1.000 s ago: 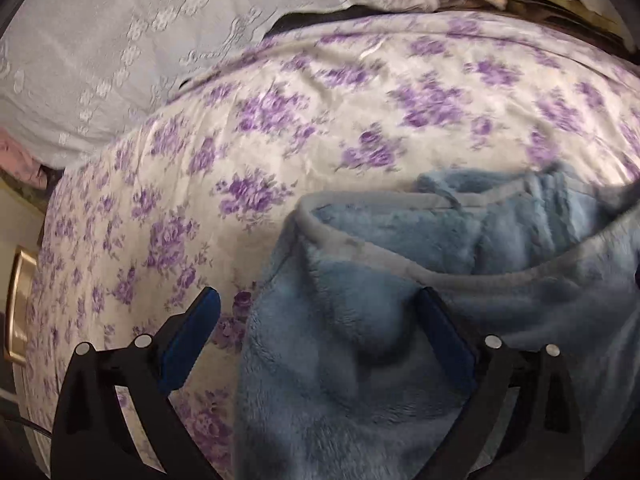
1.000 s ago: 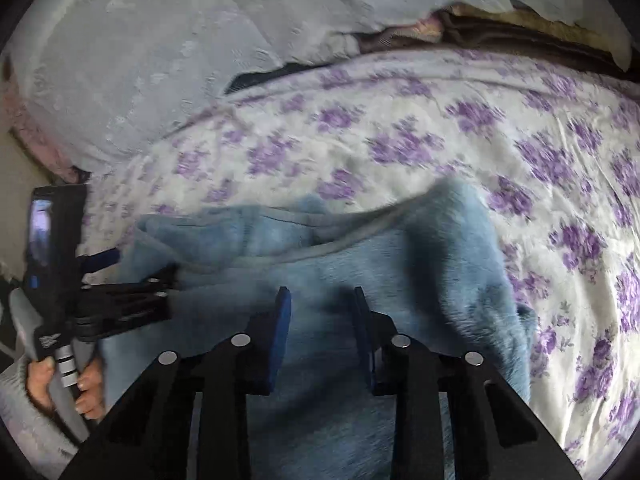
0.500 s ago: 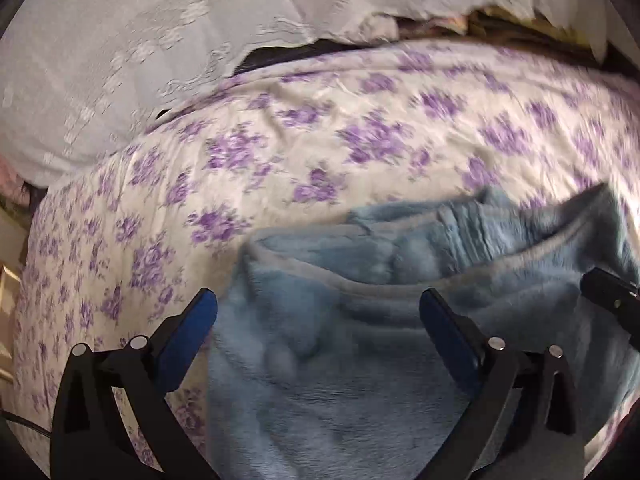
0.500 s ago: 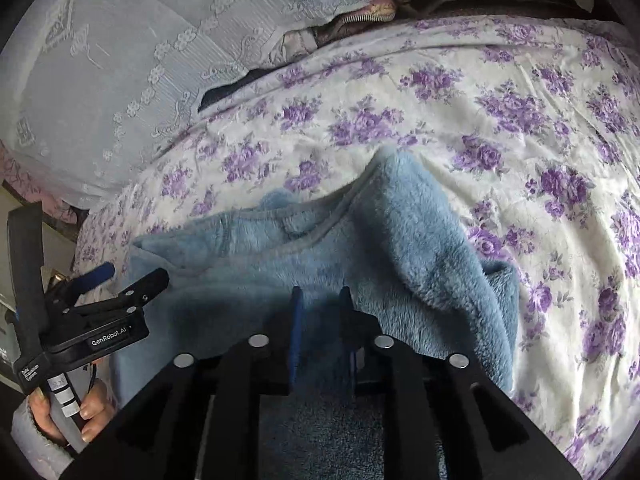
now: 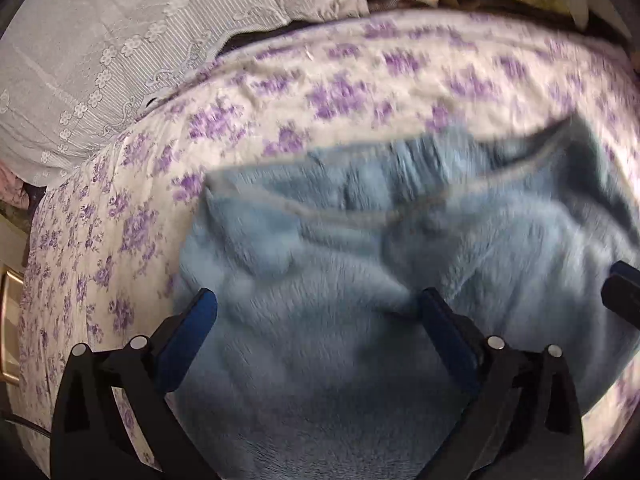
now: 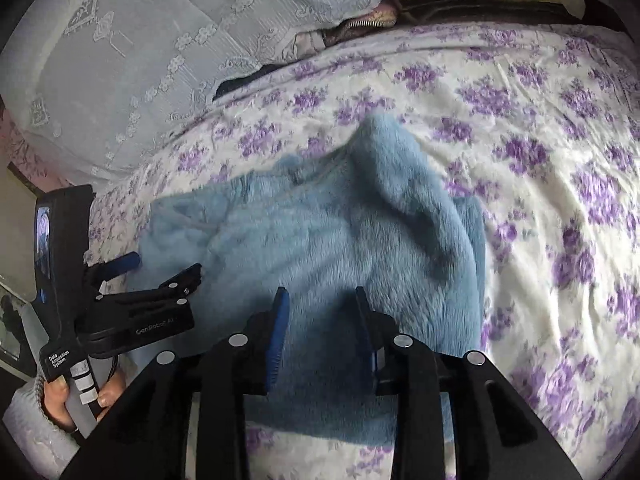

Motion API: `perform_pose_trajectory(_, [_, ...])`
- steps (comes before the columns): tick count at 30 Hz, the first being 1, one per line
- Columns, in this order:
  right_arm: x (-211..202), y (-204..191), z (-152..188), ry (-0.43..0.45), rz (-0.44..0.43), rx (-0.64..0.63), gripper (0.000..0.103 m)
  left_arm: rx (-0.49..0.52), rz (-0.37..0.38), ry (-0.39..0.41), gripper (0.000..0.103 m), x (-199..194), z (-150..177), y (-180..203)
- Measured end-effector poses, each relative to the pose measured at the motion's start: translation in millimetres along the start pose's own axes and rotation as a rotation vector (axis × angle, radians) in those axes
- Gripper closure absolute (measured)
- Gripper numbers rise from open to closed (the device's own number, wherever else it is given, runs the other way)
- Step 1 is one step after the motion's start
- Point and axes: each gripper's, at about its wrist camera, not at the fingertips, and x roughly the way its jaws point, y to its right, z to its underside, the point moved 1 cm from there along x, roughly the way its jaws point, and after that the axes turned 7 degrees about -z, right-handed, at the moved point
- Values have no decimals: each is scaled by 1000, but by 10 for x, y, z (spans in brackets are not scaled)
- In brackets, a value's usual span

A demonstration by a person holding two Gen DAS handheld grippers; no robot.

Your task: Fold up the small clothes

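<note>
A fluffy light-blue garment (image 5: 360, 272) lies rumpled on the purple-flowered bedsheet (image 5: 240, 92); it also shows in the right wrist view (image 6: 332, 240). My left gripper (image 5: 316, 304) is wide open, its blue-padded fingers spread over the garment's left part, holding nothing. It appears at the left of the right wrist view (image 6: 160, 268). My right gripper (image 6: 320, 300) is open with a moderate gap, its fingers over the garment's near edge, with no cloth between them. Its tip shows at the right edge of the left wrist view (image 5: 624, 292).
A white lace cover (image 6: 160, 40) lies along the far edge of the bed. A pile of darker fabrics (image 6: 440, 4) sits at the back. The bedsheet (image 6: 560, 160) stretches bare to the right of the garment. The bed's left edge drops off near a wooden frame (image 5: 10, 320).
My right gripper, nearly shut half a second ago, has opened. The garment has settled flatter on the sheet. My left gripper stayed wide open and shifted over the cloth.
</note>
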Motion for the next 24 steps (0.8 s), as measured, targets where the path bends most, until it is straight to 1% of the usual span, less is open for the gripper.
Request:
perform_pose_trajectory(1, [50,26,72,-15,7,-3,69,12,-18,-11,4,85,72,61])
perform_pose_trajectory(2, [68,42,126,-15,8,-10,70,1,-16,-7,4,110,92,50])
perform_pose_trajectory(3, [43,36,131,-5,8,-16,70,-14,-17,-6,4,101,91,39])
perform_pose_trajectory(6, [-63,51,85,2,-14,10,70,-13,-18,-26,4,56,24,8])
perform_pose_trajectory(9, [-235,138,102,32,-34,51,68,-32,-12,-11,4,-65,-25,-39])
perform_pose_trajectory(12, [-439,286,198,77,-52,107,54,-34,-5,1,4,-149,-48,-17])
perform_pose_trajectory(13, [-490,343,239,85,-56,125,51,-32,-4,2,4,-158,-56,1])
perform_pose_trajectory(16, [-562,482,339,102,-68,169,48,-18,-4,8,4,-189,-83,86])
perform_pose_trajectory(17, [-572,520,362,100,-50,180,40,-14,-6,9,4,-198,-89,117])
perform_pose_trajectory(18, [-583,563,383,100,-39,196,39,-10,-8,11,4,-209,-96,147])
perform_pose_trajectory(21, [-615,694,428,110,-61,248,39,-6,-3,17,4,-231,-108,194])
perform_pose_trajectory(24, [-553,801,446,99,-89,290,39,4,-21,14,4,-214,-124,241])
